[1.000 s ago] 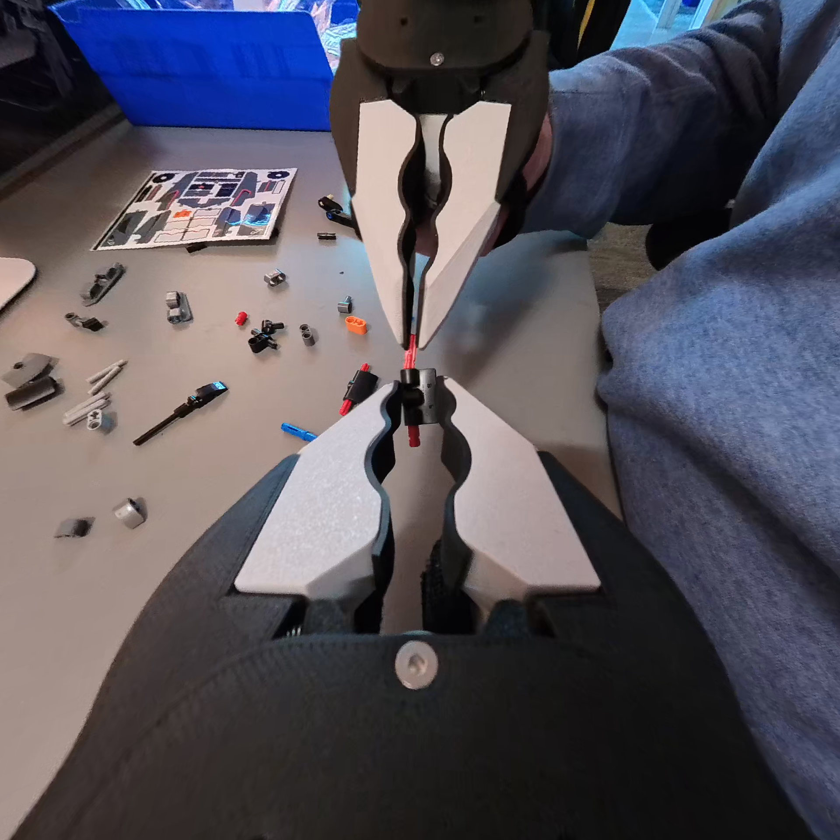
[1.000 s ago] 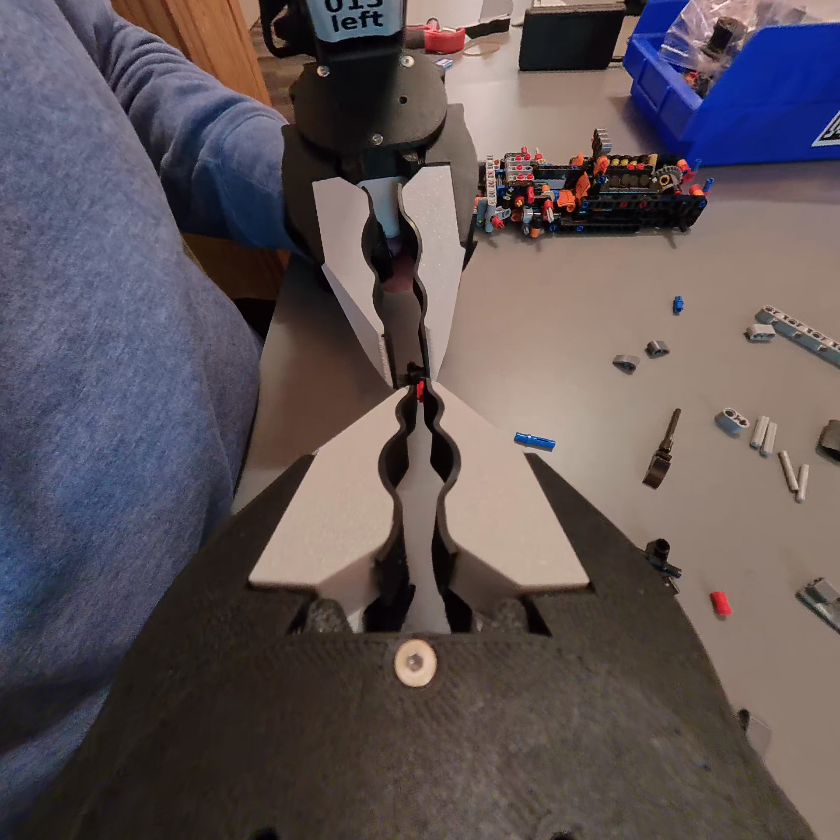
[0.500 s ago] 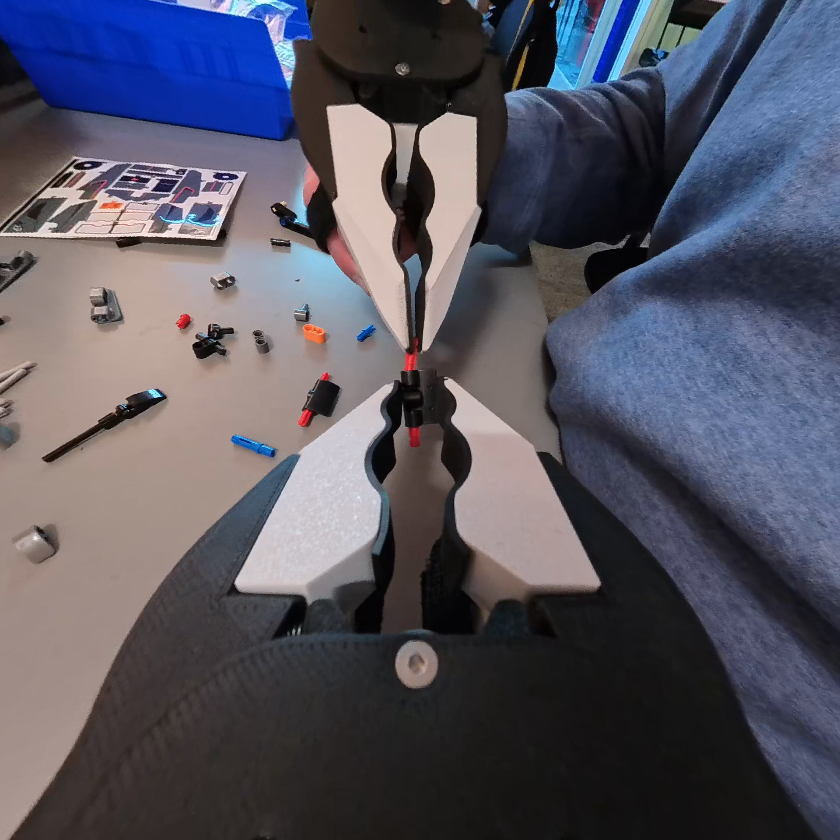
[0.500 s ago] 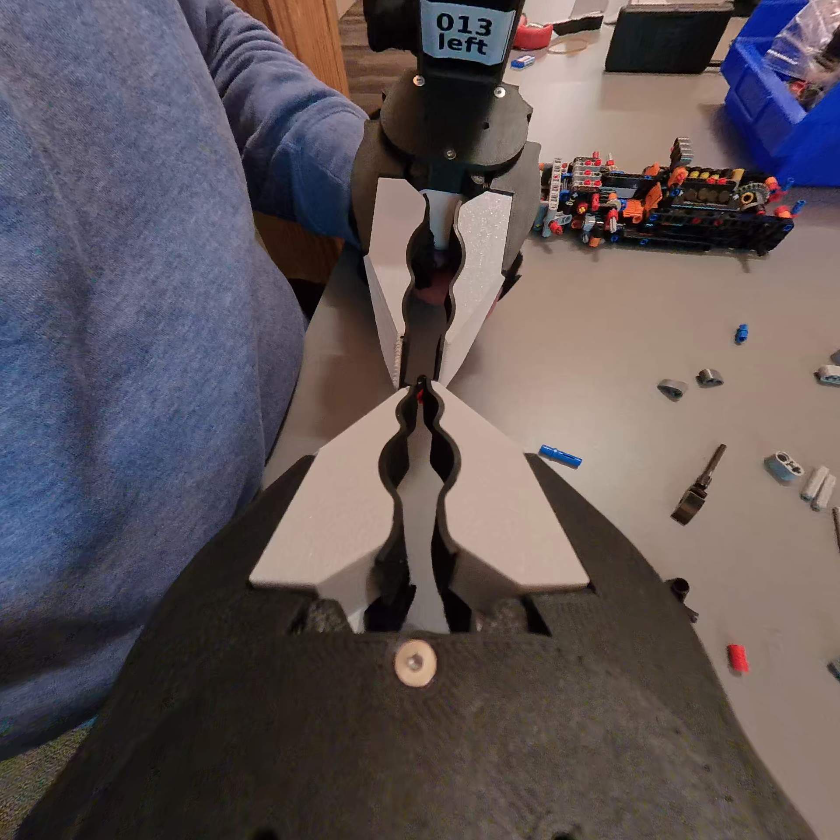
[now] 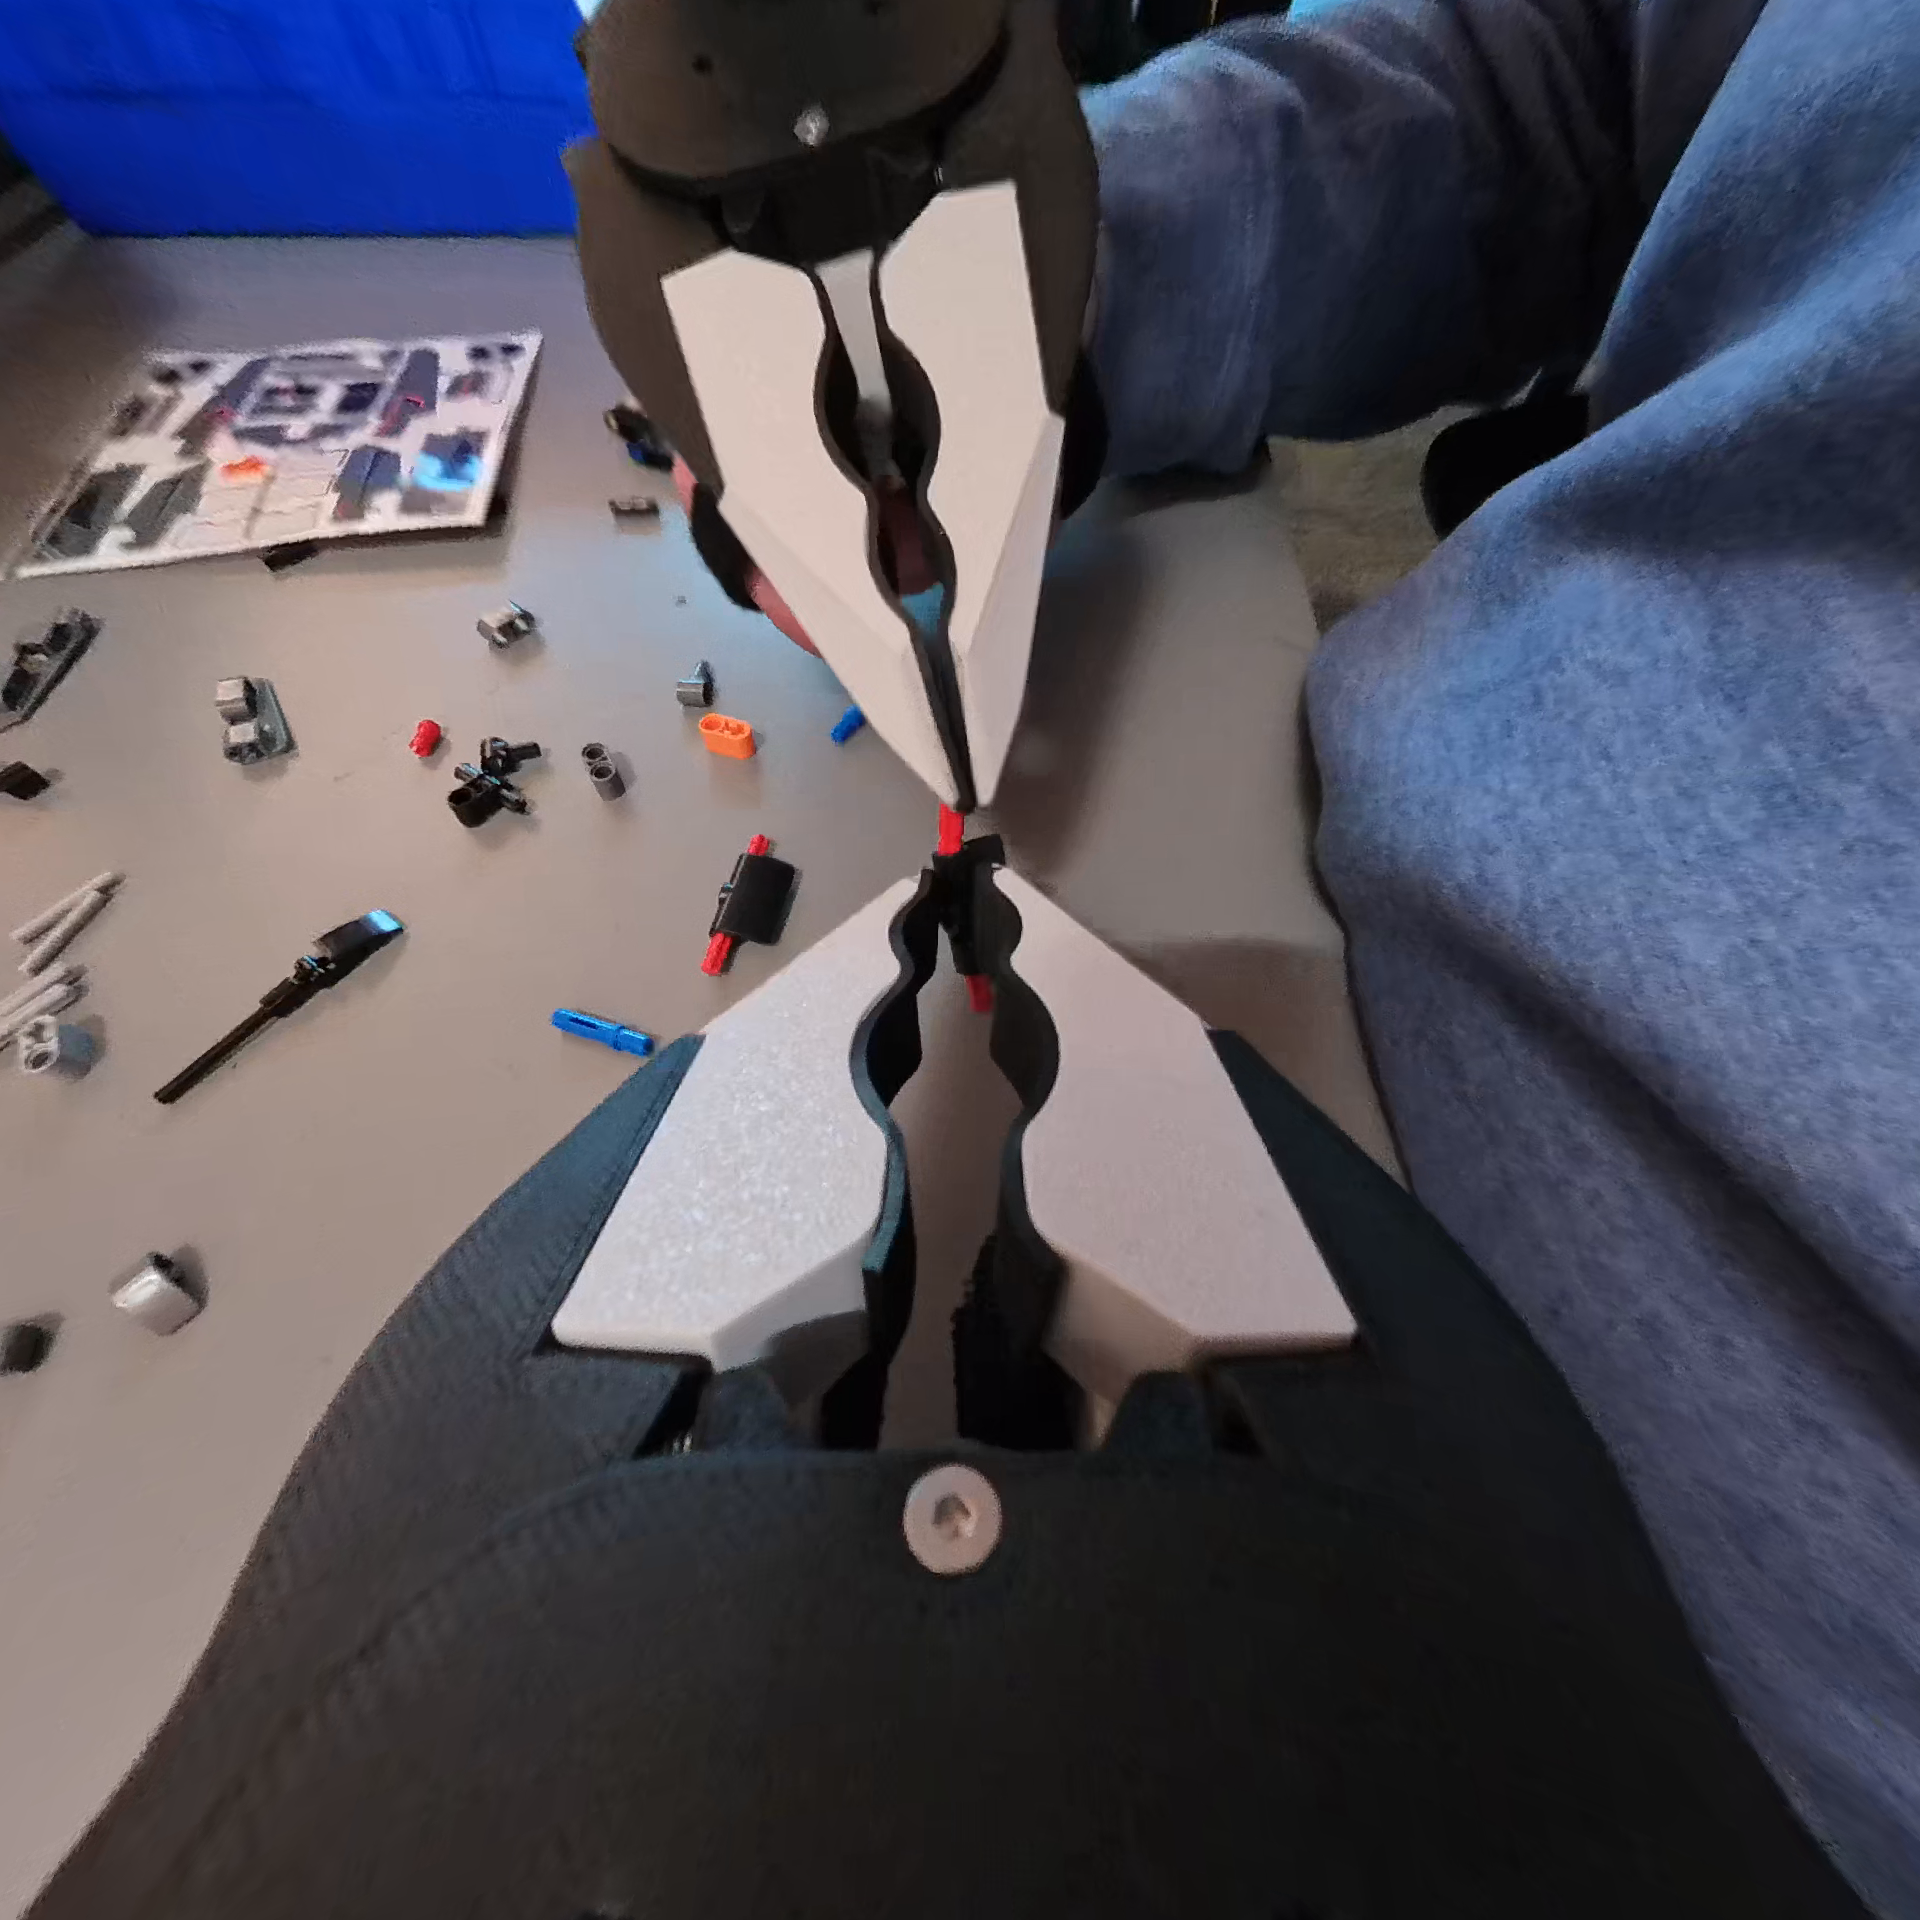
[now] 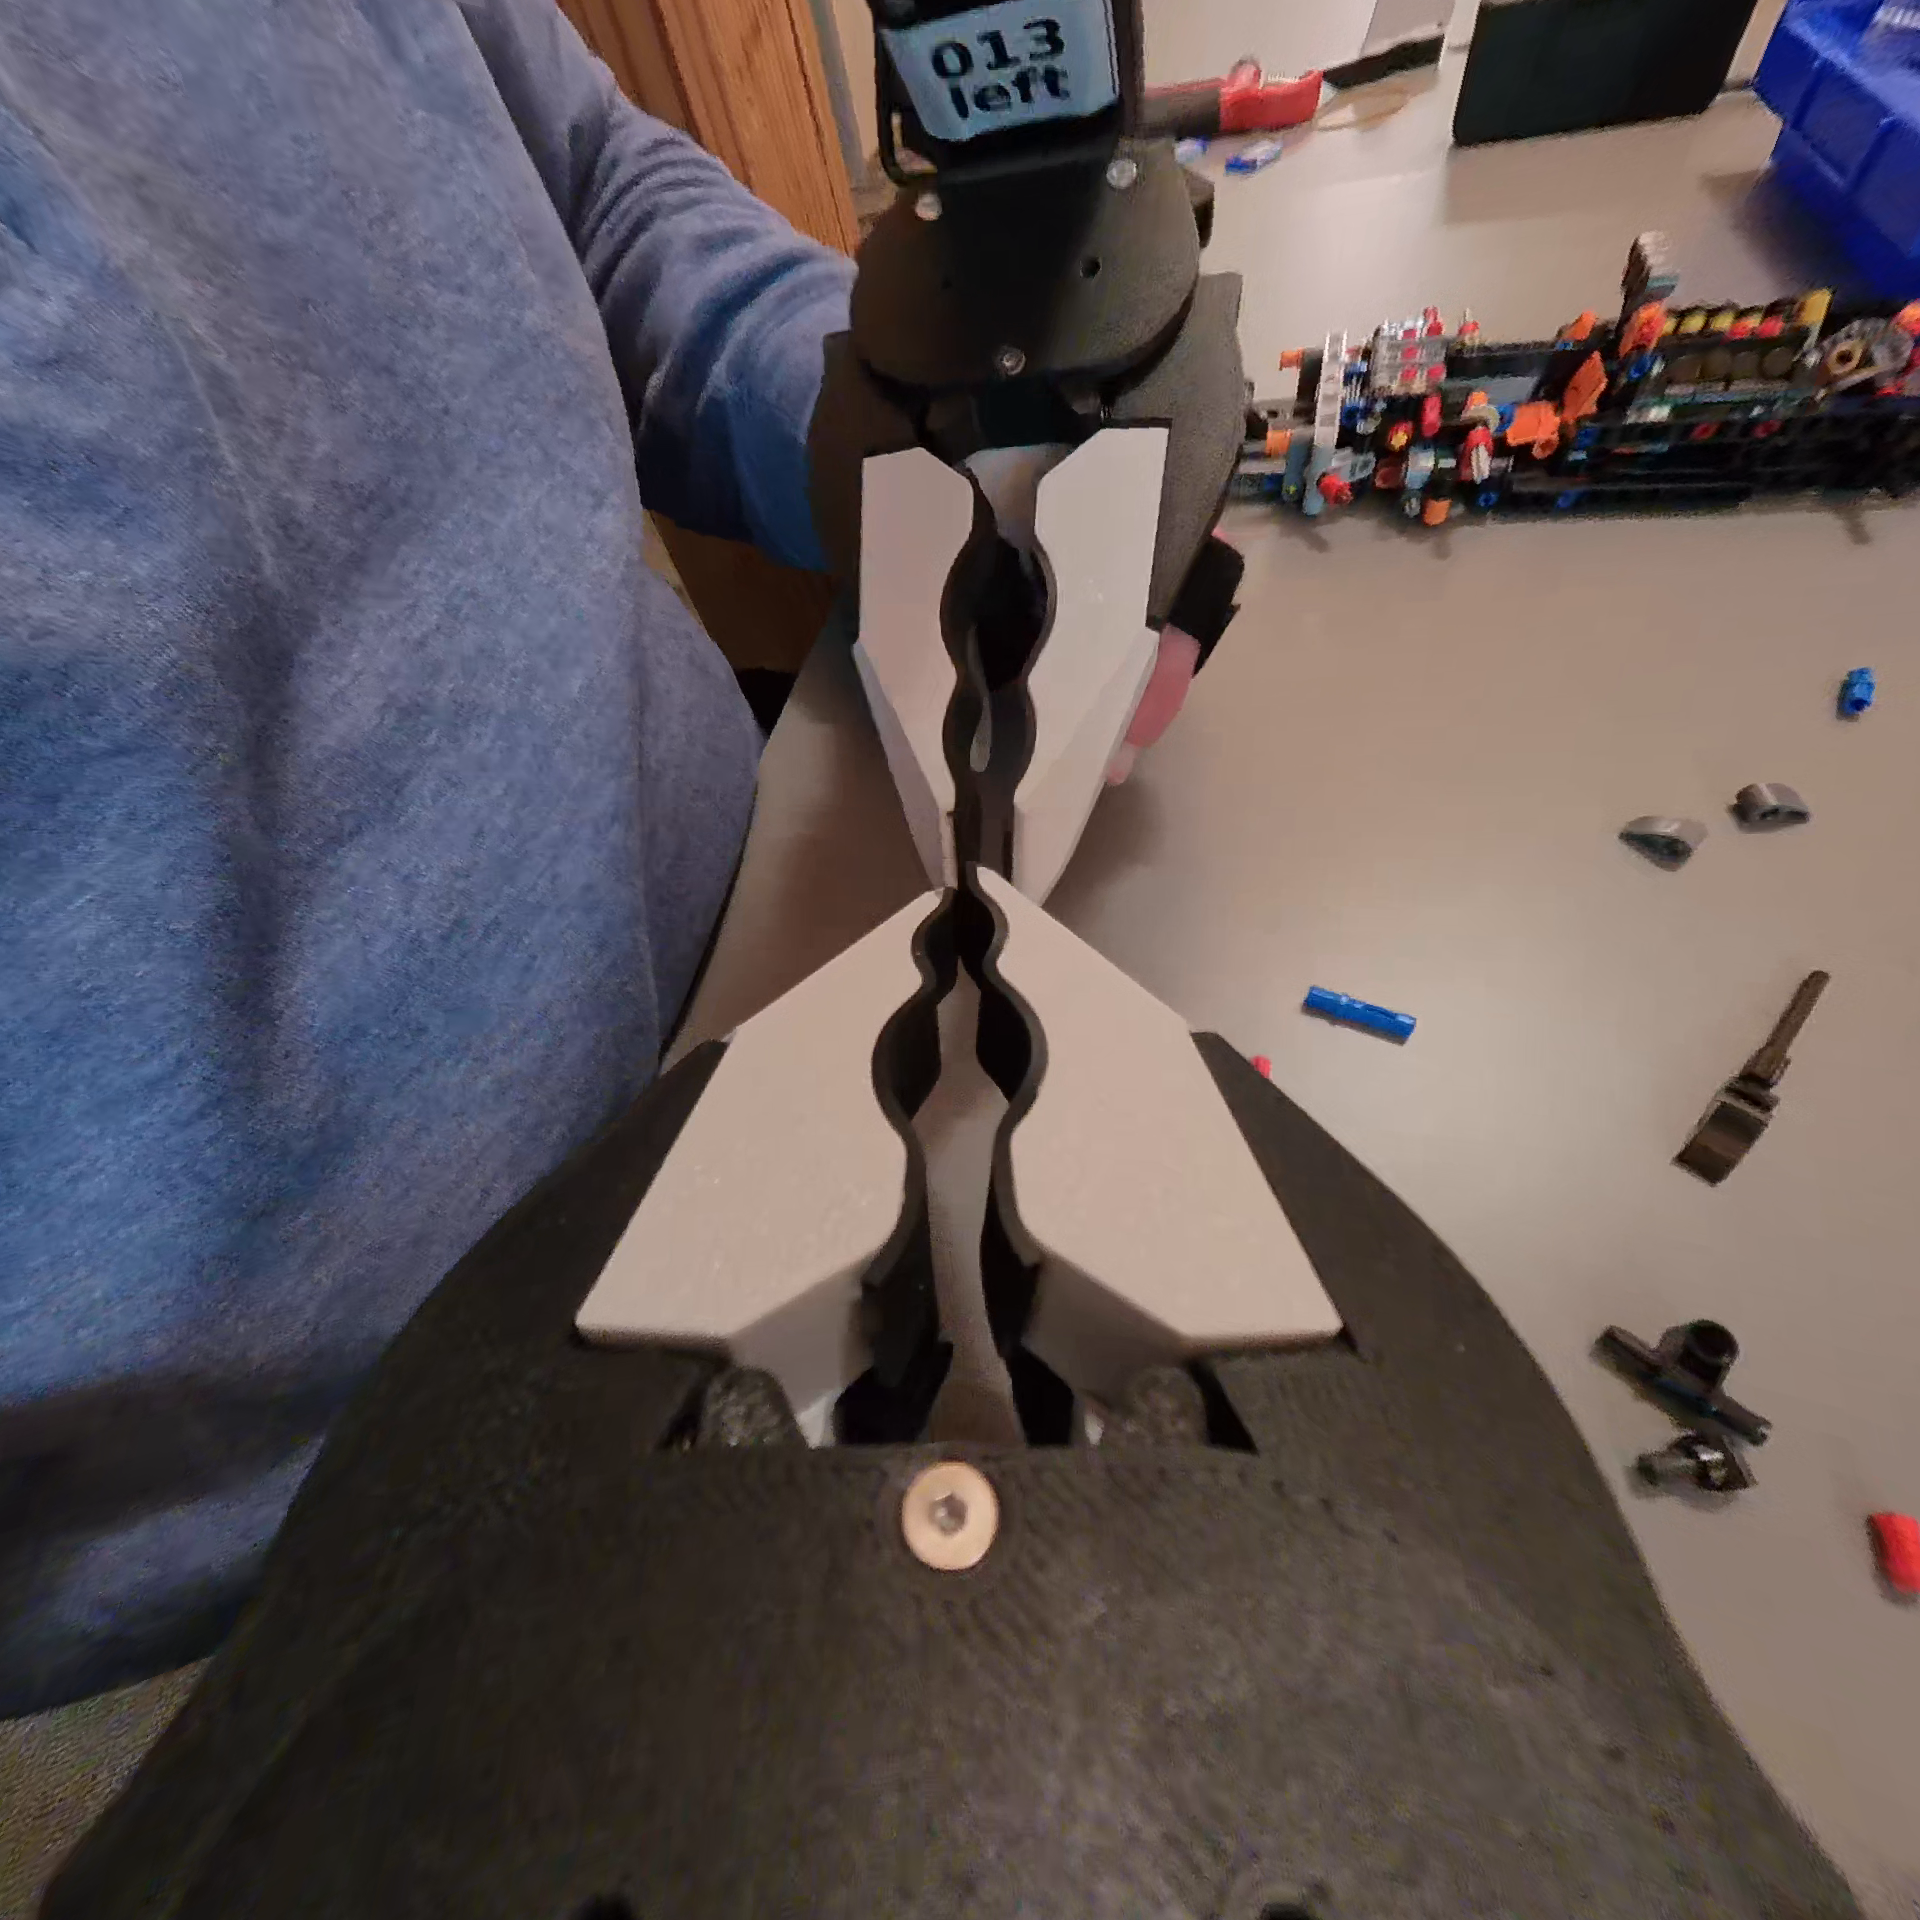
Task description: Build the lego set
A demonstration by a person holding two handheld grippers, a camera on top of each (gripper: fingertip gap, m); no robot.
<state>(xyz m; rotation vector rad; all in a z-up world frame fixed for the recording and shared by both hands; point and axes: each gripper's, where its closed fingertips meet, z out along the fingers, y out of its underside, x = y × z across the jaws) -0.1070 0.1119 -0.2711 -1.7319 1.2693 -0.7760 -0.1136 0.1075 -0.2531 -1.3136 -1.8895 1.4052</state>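
Observation:
In the left wrist view my left gripper [image 5: 961, 891] is shut on a small black connector [image 5: 964, 914] with a red axle [image 5: 950, 828] through it, held above the table's near edge. The axle's lower end pokes out between my left fingers. My right gripper [image 5: 964, 800] comes down from above, shut on the axle's upper end, tip to tip with the left. In the right wrist view the right gripper [image 6: 961, 888] meets the left gripper [image 6: 982, 847]; the axle is hidden there.
A partly built model [image 6: 1579, 416] stands at the back right. A blue bin [image 5: 291, 114] and a sticker sheet [image 5: 281, 447] lie far left. Loose parts dot the grey table [image 5: 416, 1143]: a blue pin [image 5: 601, 1032], a black-and-red piece [image 5: 750, 902], an orange piece [image 5: 727, 735]. A person's blue sleeve [image 5: 1610, 935] fills the right side. My two grippers' fingertips are within a few centimetres of each other. About 6 cm separates my left fingertips from the black-and-red piece [image 5: 750, 902].
The grippers have stayed tip to tip on the axle. The right gripper now leans over to the left in the left wrist view, and the black connector looks narrower between my left fingers.

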